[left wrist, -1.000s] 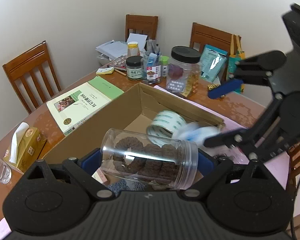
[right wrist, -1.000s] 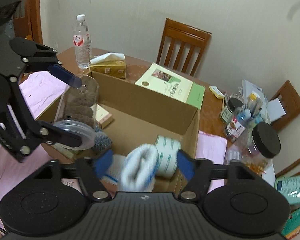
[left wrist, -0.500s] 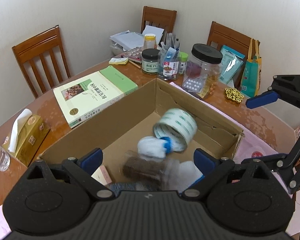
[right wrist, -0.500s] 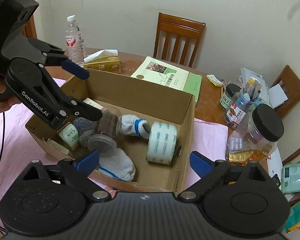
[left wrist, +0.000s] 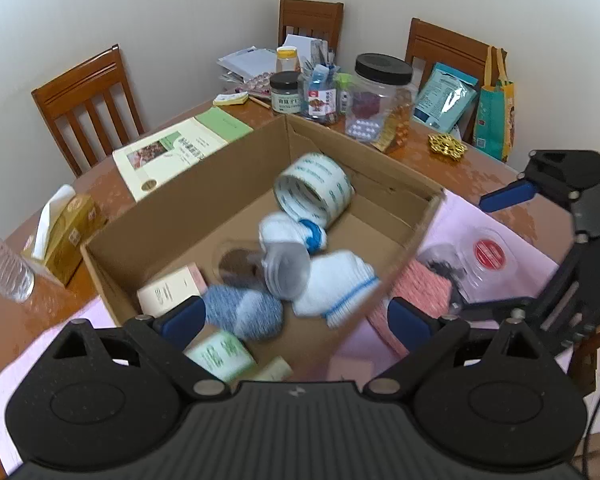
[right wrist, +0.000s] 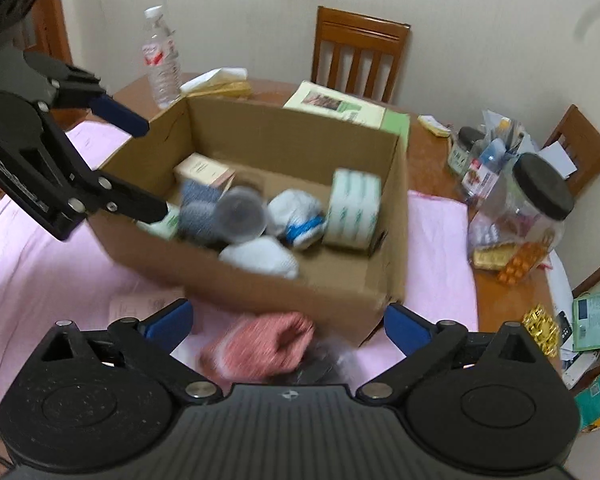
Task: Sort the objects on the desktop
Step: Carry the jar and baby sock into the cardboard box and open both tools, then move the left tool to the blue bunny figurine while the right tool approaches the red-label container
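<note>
Cardboard box already holds jar, socks, tape. Left gripper is wide and empty above it. Right gripper, jaws opening, empty, hangs over pink sock outside box: drop straight, straddle sock, then close.

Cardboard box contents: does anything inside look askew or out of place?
The clear plastic jar of brown biscuits lies tipped on its side among the white socks in the brown cardboard box, not upright. Nothing looks spilled.
</note>
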The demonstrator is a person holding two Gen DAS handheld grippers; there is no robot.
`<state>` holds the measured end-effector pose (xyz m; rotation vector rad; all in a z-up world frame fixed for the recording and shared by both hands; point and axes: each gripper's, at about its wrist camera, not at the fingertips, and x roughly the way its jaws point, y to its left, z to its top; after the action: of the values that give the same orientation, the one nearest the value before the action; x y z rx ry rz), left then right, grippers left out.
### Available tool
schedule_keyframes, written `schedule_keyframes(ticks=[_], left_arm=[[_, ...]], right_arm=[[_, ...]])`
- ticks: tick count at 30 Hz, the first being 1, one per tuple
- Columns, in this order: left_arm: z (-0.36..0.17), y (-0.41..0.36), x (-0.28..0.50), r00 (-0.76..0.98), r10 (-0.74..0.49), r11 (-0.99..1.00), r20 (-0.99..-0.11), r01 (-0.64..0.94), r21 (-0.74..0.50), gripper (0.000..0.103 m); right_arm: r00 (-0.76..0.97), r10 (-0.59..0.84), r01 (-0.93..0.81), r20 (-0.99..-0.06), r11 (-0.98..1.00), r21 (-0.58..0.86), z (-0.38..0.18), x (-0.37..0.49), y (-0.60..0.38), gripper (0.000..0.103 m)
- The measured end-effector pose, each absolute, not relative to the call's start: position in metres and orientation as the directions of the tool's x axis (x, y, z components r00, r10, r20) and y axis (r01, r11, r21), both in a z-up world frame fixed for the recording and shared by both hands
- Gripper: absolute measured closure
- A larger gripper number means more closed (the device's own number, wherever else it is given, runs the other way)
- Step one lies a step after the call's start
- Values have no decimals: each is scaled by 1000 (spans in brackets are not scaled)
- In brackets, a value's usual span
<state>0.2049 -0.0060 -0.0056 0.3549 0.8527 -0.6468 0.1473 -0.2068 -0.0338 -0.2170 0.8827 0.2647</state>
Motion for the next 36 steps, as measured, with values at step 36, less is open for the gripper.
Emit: schedule_keyframes(ticks=[36], left_arm=[[-51, 76, 111, 446, -396, 807, -803, 586, -72, 6]], right_arm=[[524, 165, -282, -836, 959, 13, -63, 114, -138, 0]])
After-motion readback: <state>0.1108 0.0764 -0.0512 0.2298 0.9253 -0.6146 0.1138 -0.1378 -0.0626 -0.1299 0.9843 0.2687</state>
